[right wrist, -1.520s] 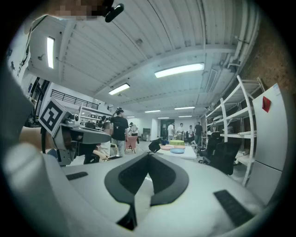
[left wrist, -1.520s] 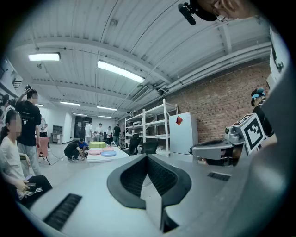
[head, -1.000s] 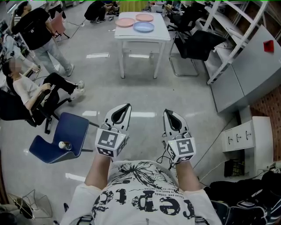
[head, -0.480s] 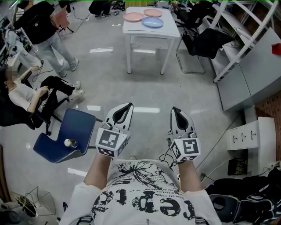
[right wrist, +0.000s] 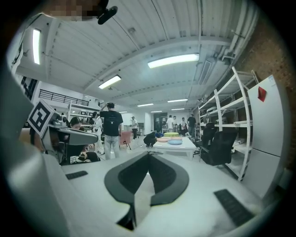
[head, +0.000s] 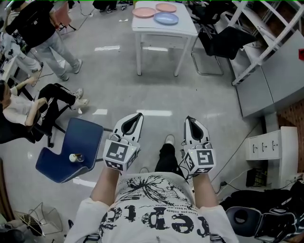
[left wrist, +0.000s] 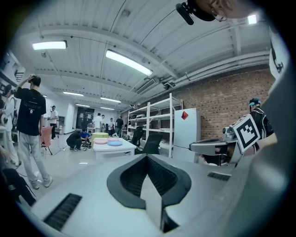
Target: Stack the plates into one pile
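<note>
Nothing is being gripped yet. The left hand-held gripper [head: 137, 115] and the right hand-held gripper [head: 189, 119] are both being held pressed together and empty, well short of the worktop [head: 161, 27]. Three plates are being left spread out on that worktop: a pink plate [head: 144, 12] at its left, a second pink plate [head: 166, 7] at its far edge, and a blue plate [head: 166, 18] nearest its front. Probably the walk-up is being done, so jaws should be getting opened before the worktop is reached. One rim should be getting pinched low and level from the worktop's front edge.
</note>
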A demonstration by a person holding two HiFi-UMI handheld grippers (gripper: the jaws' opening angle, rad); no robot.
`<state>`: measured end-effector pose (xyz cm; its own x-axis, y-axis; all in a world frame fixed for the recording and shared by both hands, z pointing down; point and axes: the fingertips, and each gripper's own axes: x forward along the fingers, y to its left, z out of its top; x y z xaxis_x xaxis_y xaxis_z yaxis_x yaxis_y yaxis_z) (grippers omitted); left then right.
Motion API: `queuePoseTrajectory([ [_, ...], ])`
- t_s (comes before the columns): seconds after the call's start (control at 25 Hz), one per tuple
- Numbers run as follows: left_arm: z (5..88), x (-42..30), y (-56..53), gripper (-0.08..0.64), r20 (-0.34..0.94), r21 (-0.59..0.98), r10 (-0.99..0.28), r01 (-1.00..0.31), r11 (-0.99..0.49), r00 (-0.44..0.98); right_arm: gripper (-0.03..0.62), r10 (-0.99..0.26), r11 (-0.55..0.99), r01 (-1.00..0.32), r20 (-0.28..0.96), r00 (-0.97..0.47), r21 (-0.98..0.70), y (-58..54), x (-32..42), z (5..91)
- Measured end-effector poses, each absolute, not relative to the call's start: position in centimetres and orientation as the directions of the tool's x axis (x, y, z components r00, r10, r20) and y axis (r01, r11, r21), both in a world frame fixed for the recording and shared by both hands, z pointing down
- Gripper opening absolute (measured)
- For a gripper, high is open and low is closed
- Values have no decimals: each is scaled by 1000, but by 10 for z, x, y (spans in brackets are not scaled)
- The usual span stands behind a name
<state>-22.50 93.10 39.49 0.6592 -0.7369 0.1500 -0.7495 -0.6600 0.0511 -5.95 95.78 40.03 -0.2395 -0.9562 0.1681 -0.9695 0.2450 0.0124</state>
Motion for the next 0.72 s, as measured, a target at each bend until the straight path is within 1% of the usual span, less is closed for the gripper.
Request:
queuePoseTrajectory([
  [0.32,407,-170,824,5,168,48,-784,-799,-599,598,8,-934,295,-955,218,-283,25,844,-3,423],
  [0.72,402,-75,655,5,186,62,-808,-827,-559,560,8,-926,320,-947,223,-306,26,668,102,412],
])
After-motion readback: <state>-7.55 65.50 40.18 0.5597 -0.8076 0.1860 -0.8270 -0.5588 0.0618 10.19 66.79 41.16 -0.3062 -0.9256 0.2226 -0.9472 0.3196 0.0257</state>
